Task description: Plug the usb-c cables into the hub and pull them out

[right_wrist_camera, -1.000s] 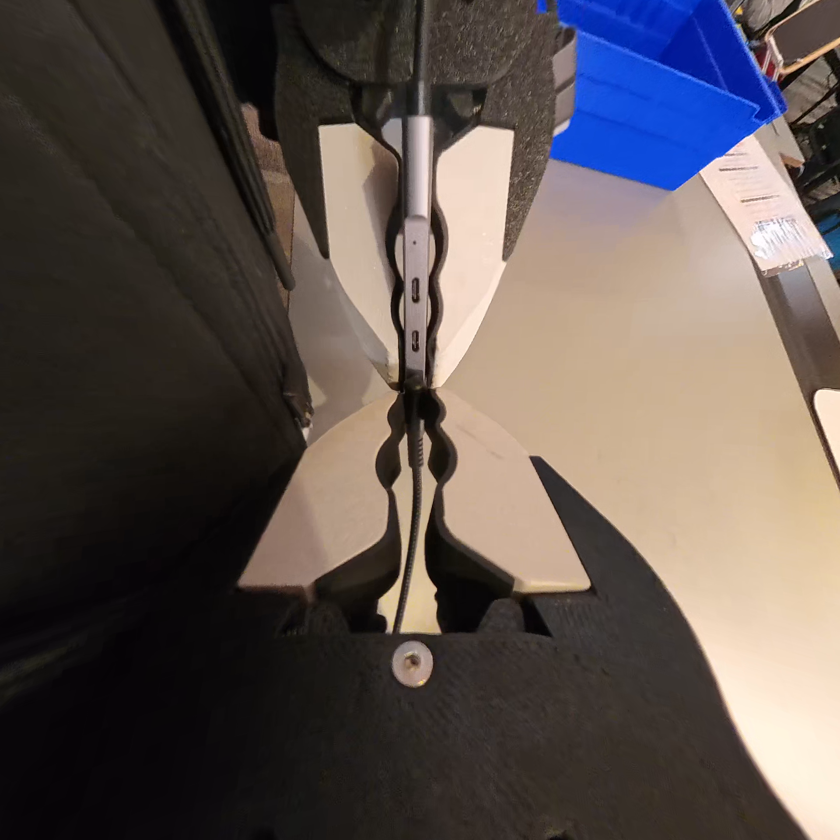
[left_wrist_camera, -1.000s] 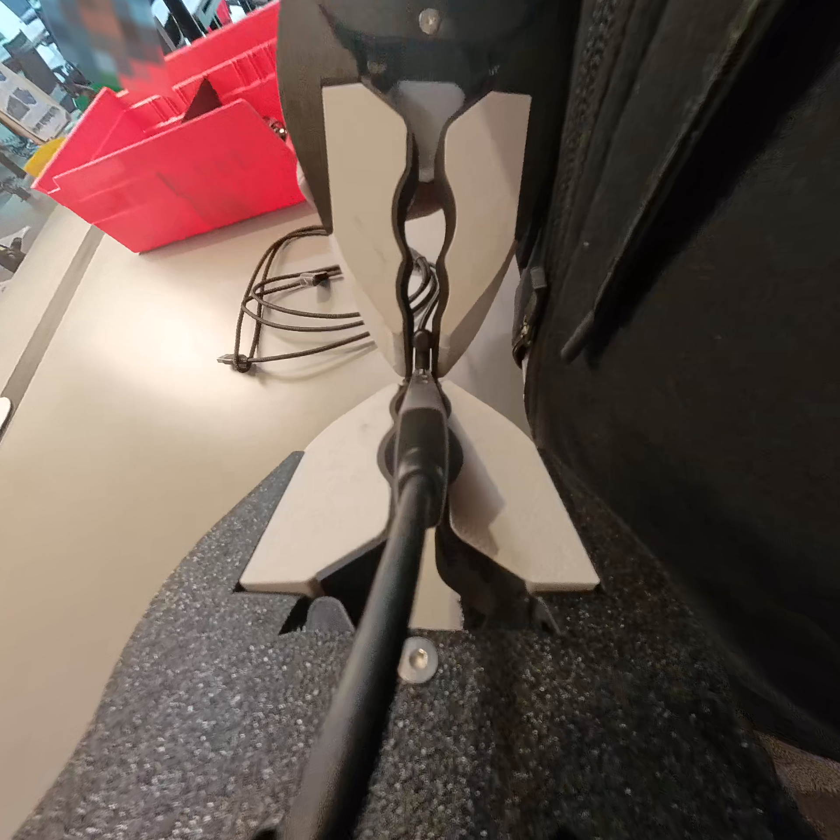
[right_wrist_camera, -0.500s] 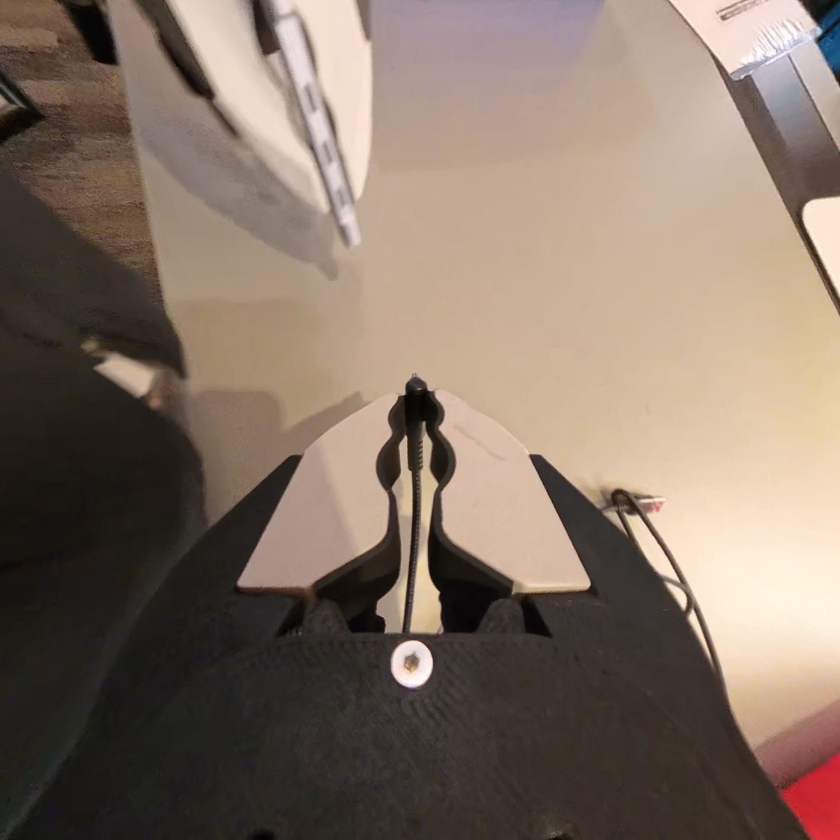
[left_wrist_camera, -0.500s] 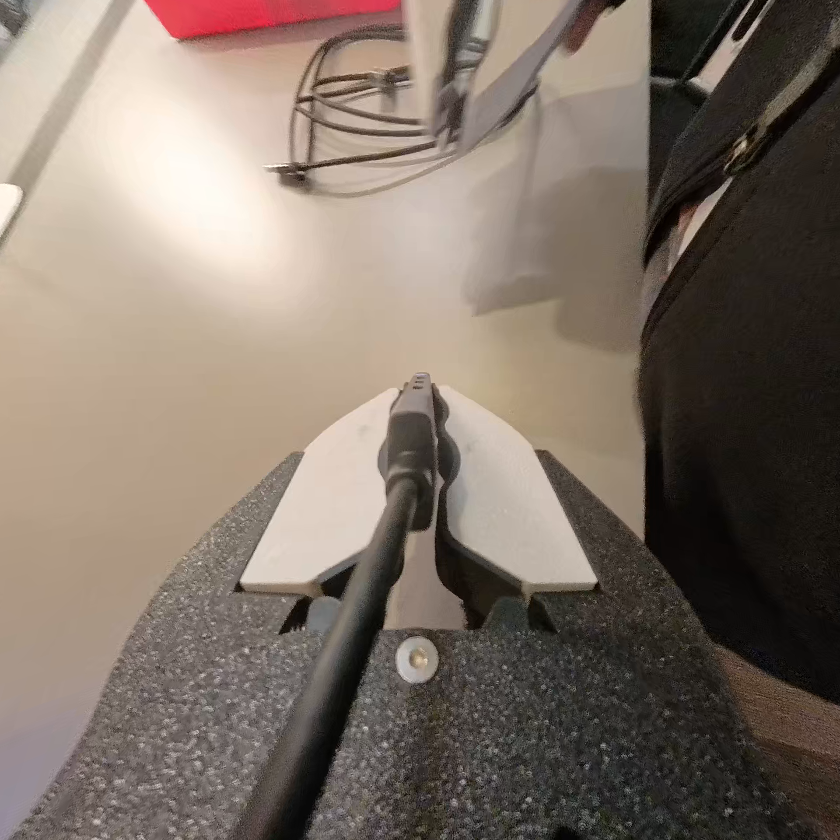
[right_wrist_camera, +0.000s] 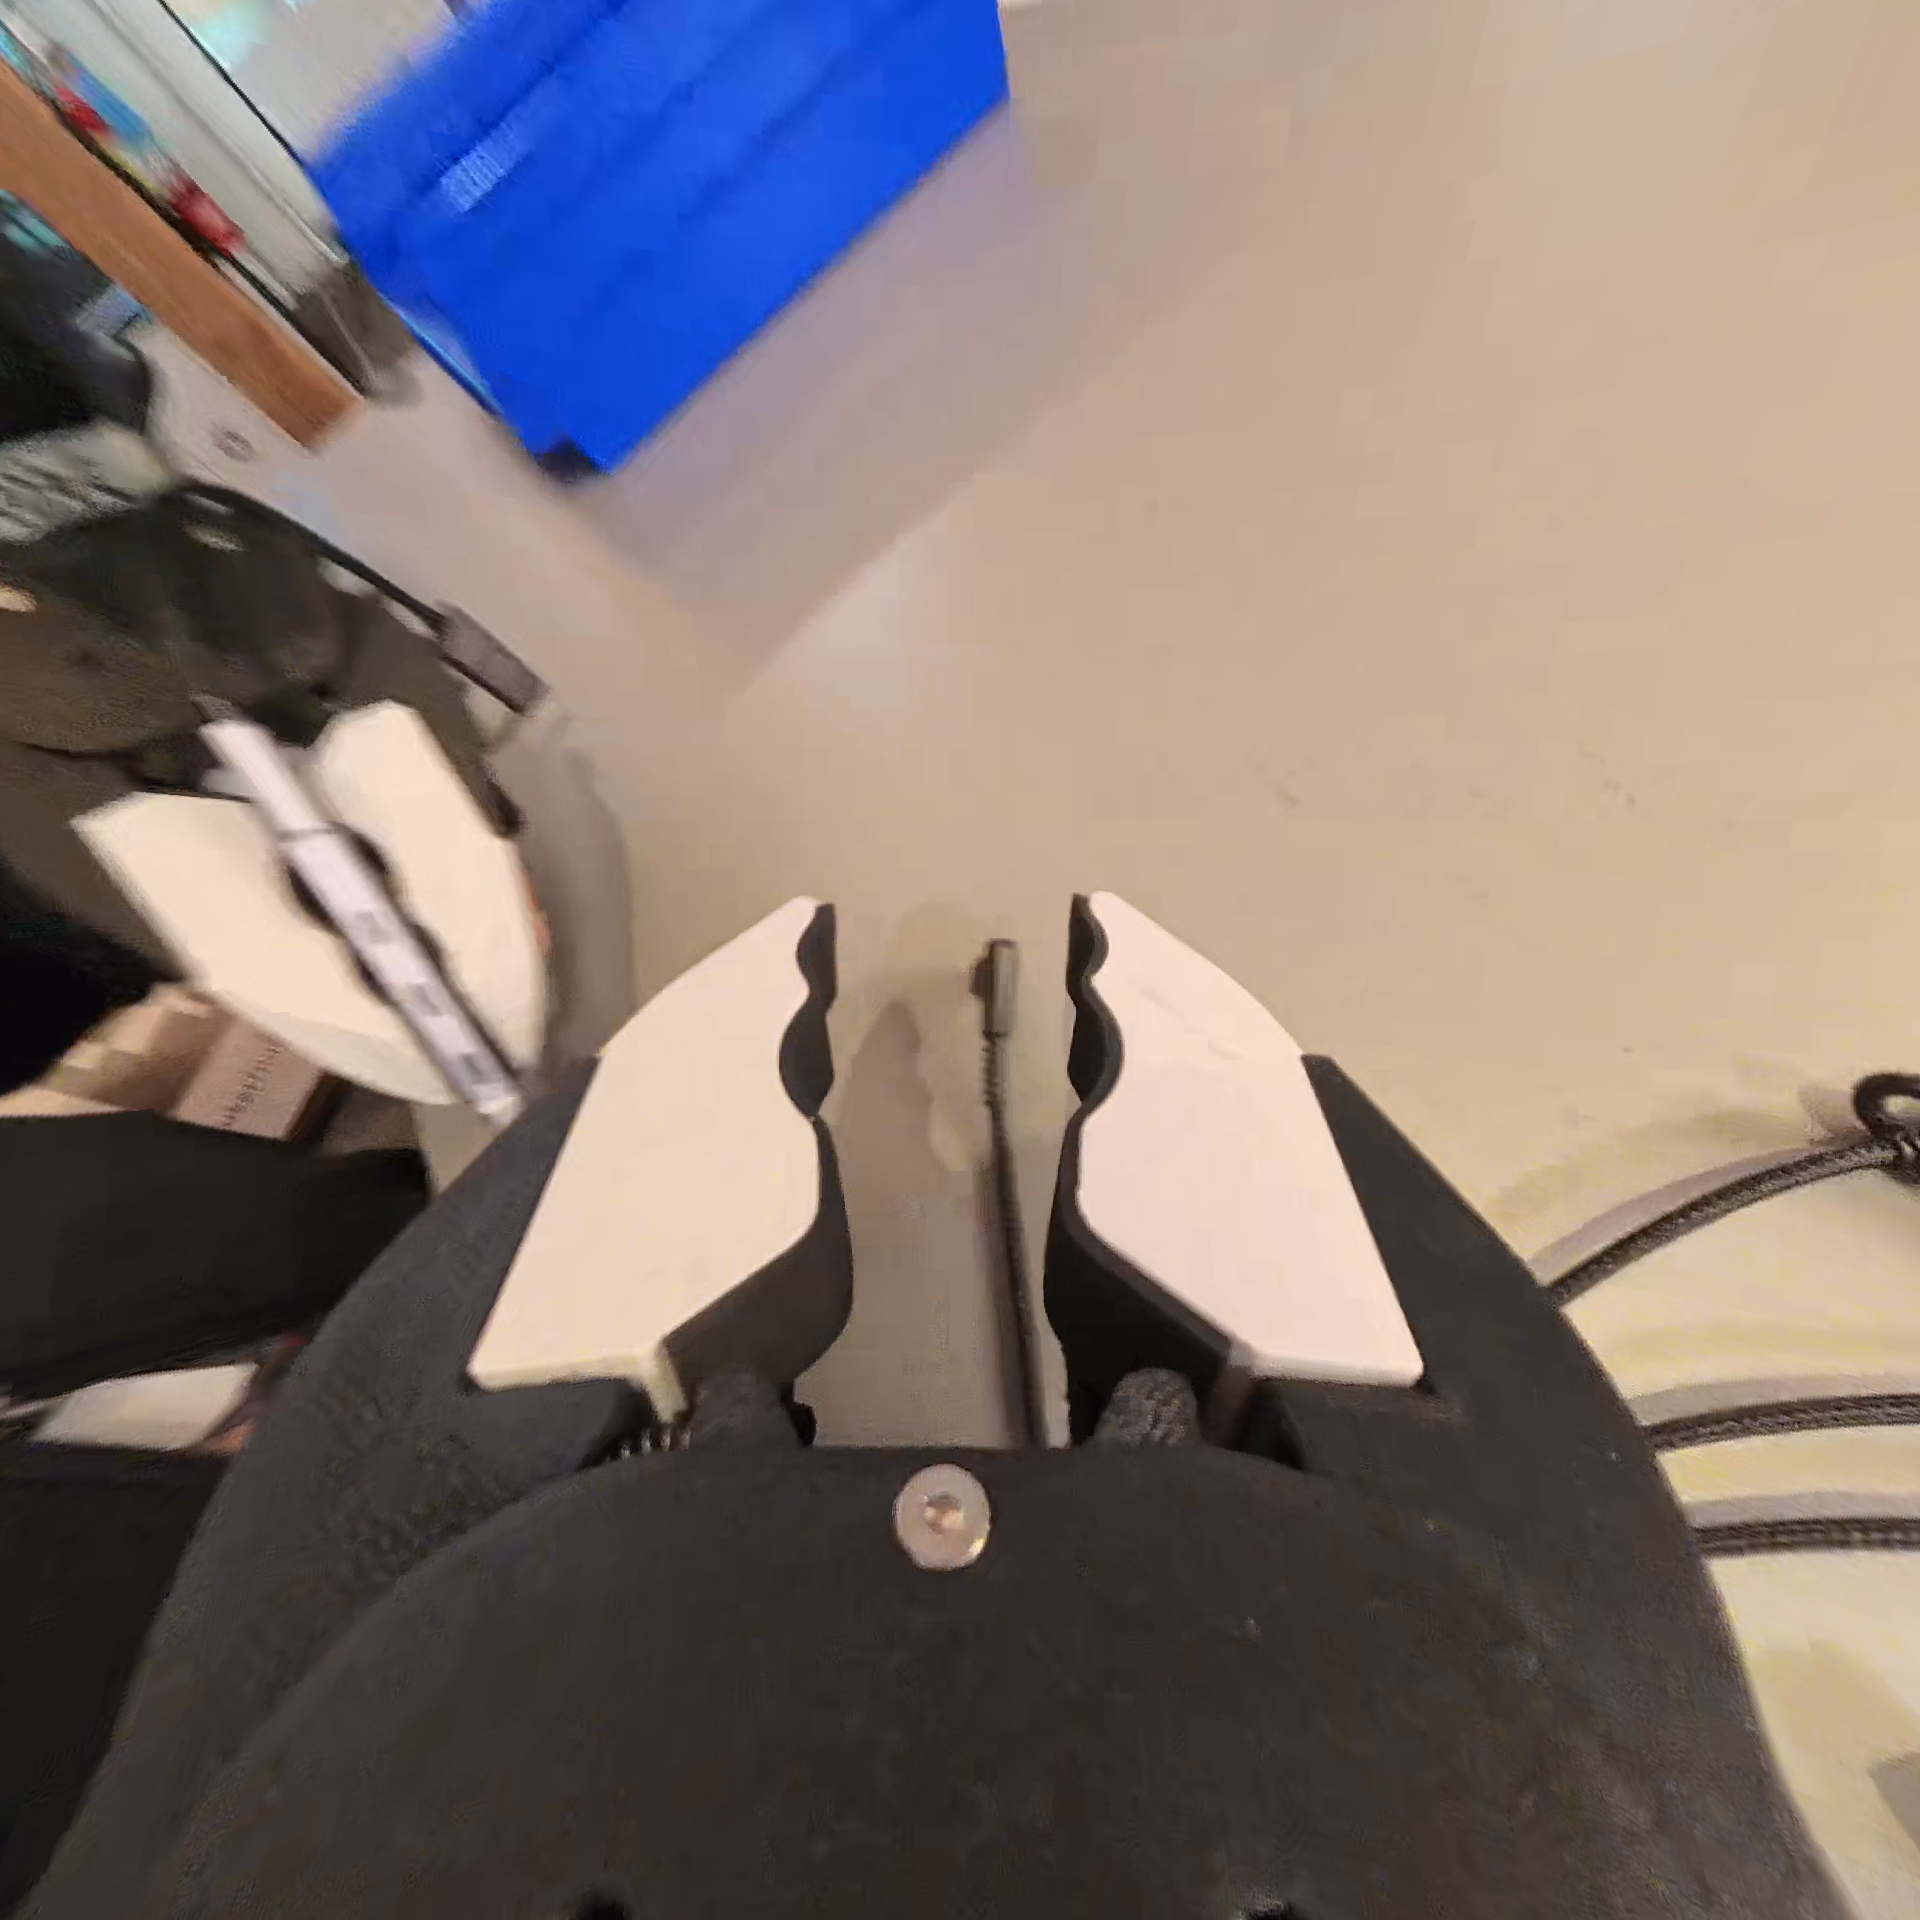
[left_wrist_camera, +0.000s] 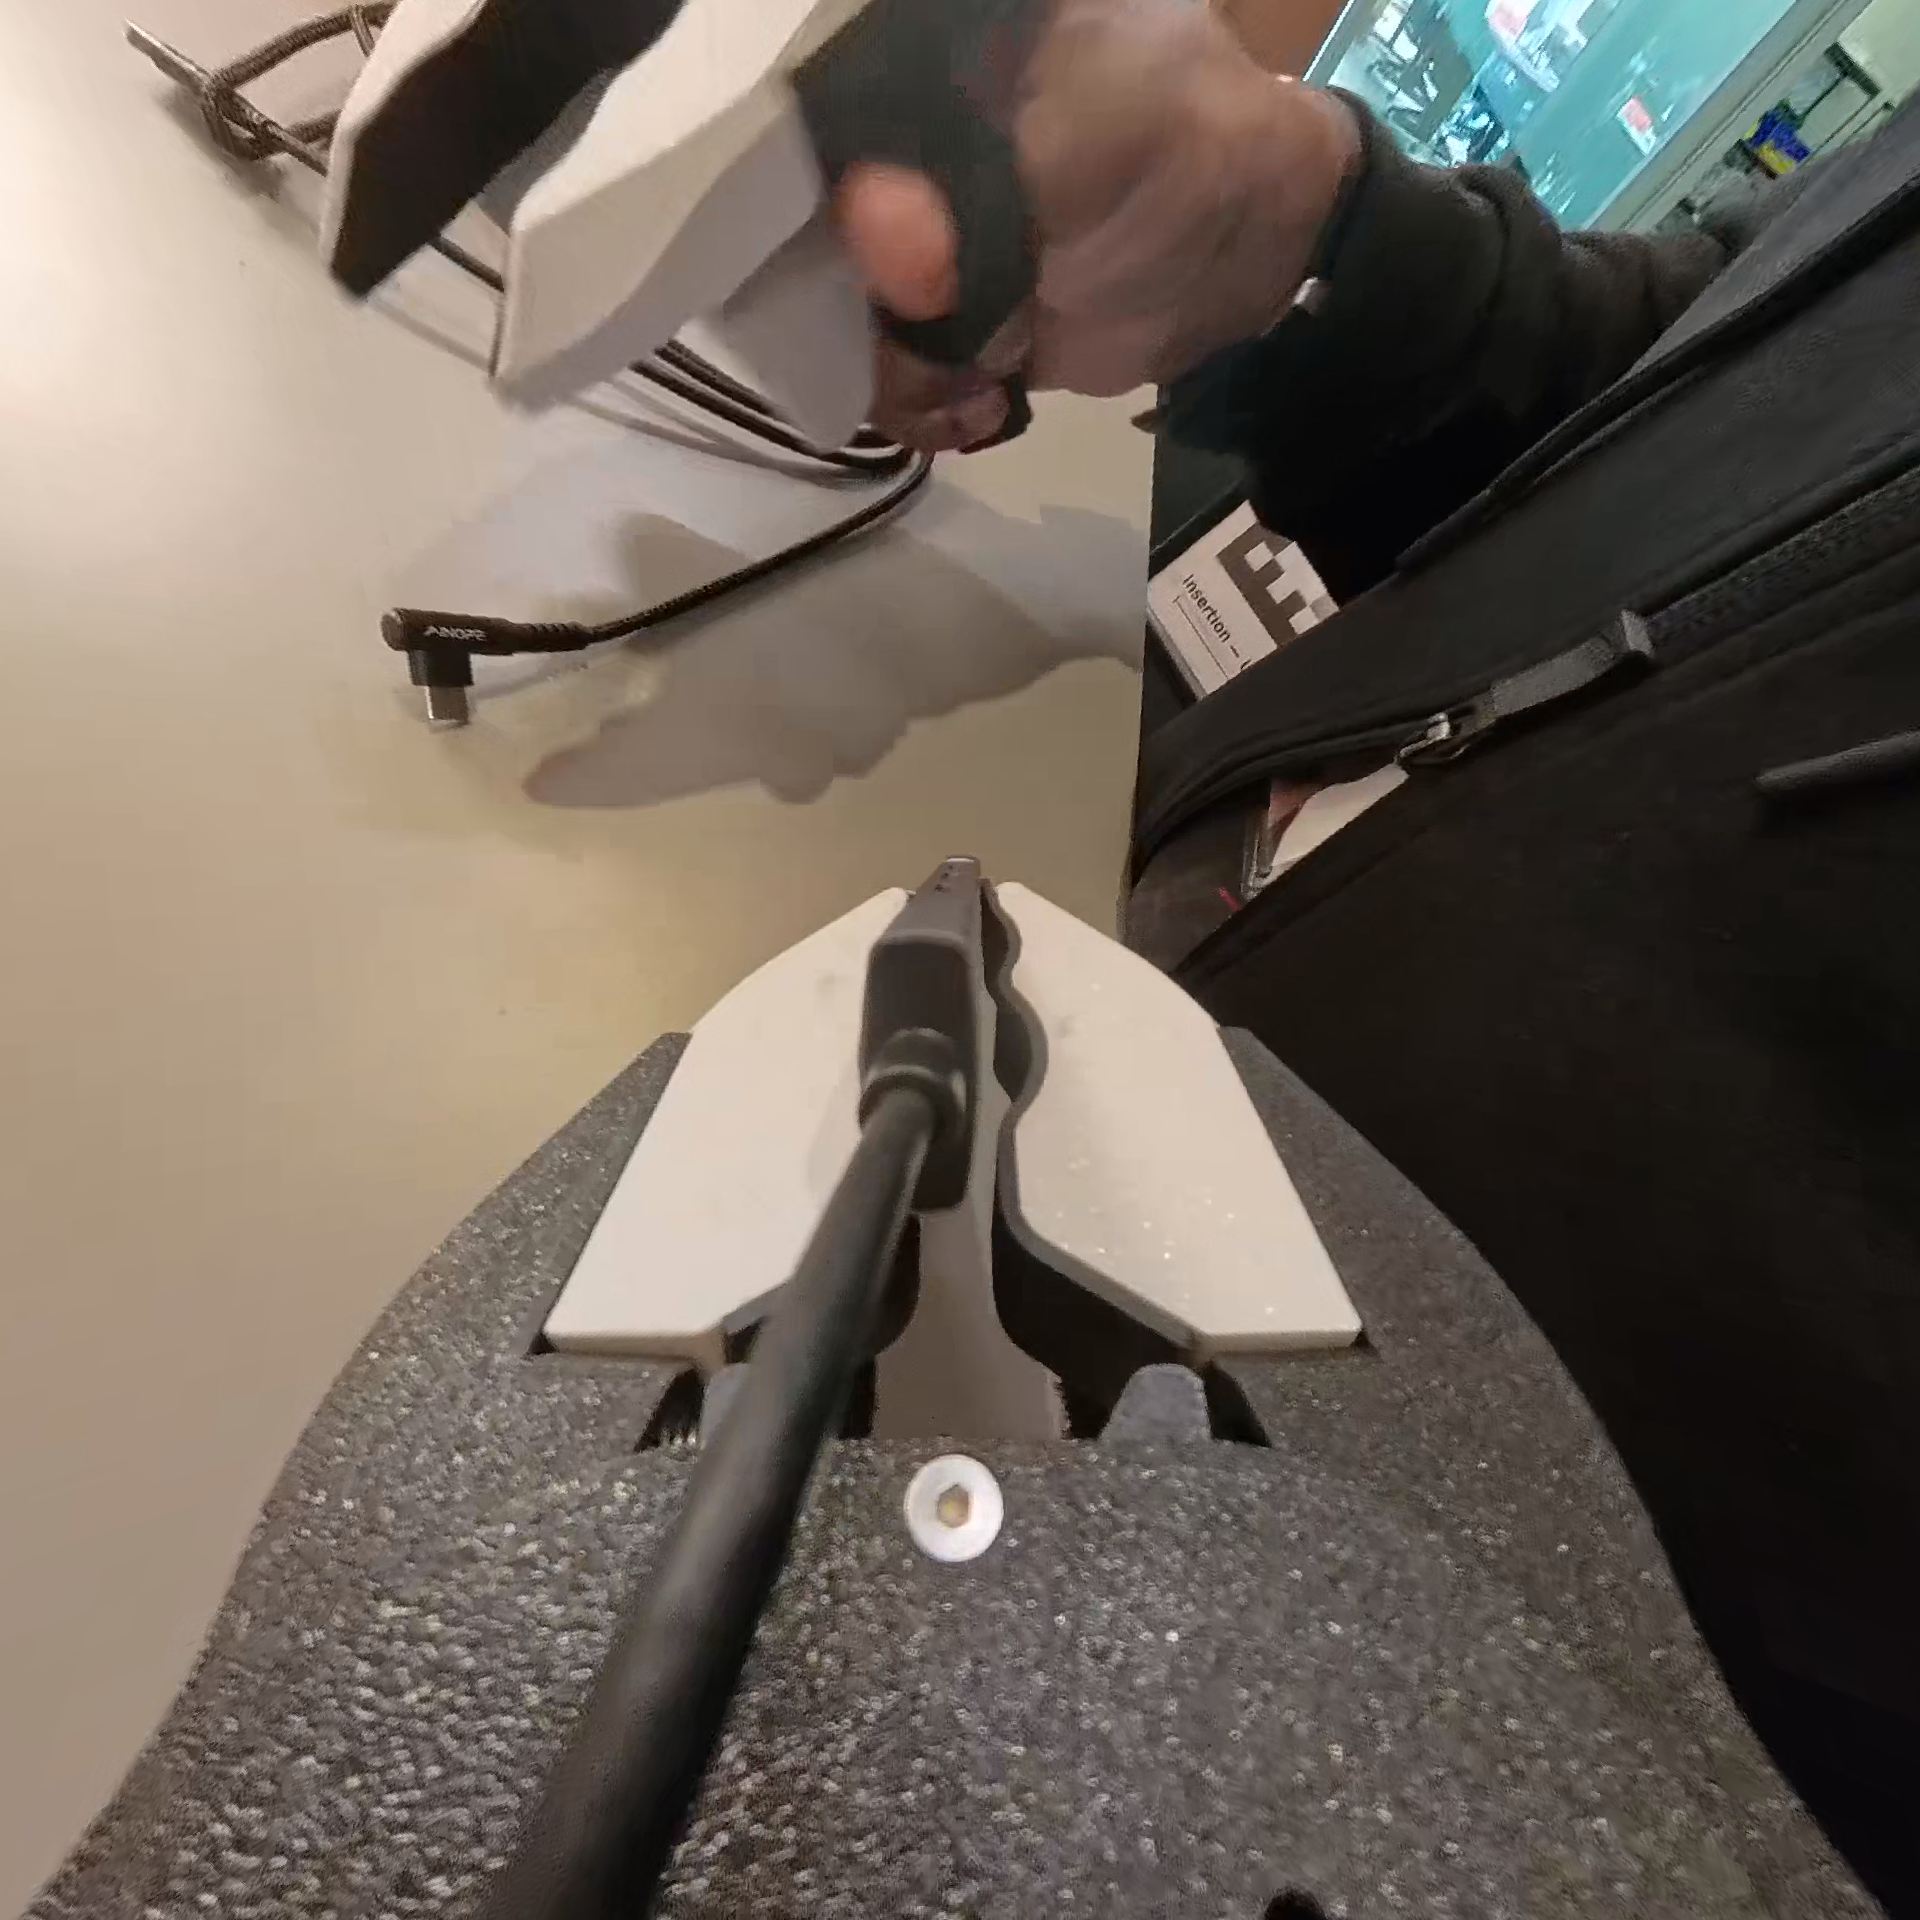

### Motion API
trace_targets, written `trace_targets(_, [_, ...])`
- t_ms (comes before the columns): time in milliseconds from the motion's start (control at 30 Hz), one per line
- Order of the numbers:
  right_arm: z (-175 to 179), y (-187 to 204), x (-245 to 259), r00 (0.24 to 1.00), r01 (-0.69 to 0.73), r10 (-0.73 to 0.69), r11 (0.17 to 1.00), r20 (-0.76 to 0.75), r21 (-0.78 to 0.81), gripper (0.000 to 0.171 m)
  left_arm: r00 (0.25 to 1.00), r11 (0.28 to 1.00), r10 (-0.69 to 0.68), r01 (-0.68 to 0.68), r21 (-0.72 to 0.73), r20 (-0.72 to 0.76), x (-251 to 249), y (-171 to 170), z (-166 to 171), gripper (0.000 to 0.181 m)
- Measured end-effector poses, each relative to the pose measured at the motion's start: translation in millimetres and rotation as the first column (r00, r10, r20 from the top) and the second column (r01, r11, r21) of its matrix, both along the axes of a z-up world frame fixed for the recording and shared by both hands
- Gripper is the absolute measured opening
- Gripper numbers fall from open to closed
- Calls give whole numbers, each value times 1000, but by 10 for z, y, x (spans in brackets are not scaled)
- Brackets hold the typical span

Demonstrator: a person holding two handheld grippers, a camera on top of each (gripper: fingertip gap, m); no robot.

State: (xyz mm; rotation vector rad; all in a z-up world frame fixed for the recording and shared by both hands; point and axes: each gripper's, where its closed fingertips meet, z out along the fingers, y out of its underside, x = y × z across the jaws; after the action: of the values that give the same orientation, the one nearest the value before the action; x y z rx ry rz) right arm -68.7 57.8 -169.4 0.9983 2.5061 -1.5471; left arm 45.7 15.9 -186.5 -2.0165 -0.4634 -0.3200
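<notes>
Left wrist view: left gripper (left_wrist_camera: 971, 899) is clamped tight on the hub (left_wrist_camera: 925, 997). Right gripper (right_wrist_camera: 951, 935) jaws are spread wide, usb-c cable (right_wrist_camera: 1003, 1049) lying loose between them on the table (right_wrist_camera: 1455, 520).

Black foam-covered tongs (right_wrist_camera: 951, 940) with white wavy-edged fingers (right_wrist_camera: 675, 1143), silver screw (right_wrist_camera: 942, 1516).

1. The left gripper (left_wrist_camera: 971, 894) has smooth, matt white plastic fingers (left_wrist_camera: 1143, 1164) set in rough, grainy black foam.
2. The hub (left_wrist_camera: 925, 997) clamped between them looks like smooth, matt dark metal, with a sleek rubbery lead.
3. The table (right_wrist_camera: 1455, 520) under the right gripper (right_wrist_camera: 951, 914) is smooth with a soft sheen.
4. The usb-c cable (right_wrist_camera: 1003, 1101) between its fingers is braided black cloth.
</notes>
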Motion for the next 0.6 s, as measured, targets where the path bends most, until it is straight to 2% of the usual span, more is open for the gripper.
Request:
trace_targets(33, [121, -19, 80, 1000, -21, 21, 998, -13, -63, 44, 1000, 1000, 6, -6, -1, 4, -2, 16, -11, 11])
trace_targets(133, [339, -210, 493, 984, -177, 172, 969, -45, -174, 43, 1000, 999, 22, -22, 35, 4, -46, 118, 45, 11])
trace_targets(233, [225, -396, 867, 945, -326, 324, 934, -35, -144, 49, 998, 989, 67, -68, 128, 10, -184, 243, 230, 10])
trace_targets(267, [254, -411, 898, 946, -322, 320, 930, -42, -176, 40, 996, 989, 84, -84, 123, 8, -240, 255, 241, 11])
trace_targets(333, [332, -380, 889, 956, -294, 289, 927, -54, -232, 34, 997, 986, 72, -73, 148, 11, -266, 284, 308, 11])
trace_targets(600, [365, -174, 1005, 949, -314, 300, 927, -96, -203, 33, 999, 959, 23, -35, 282, 45, -220, 336, 538, 12])
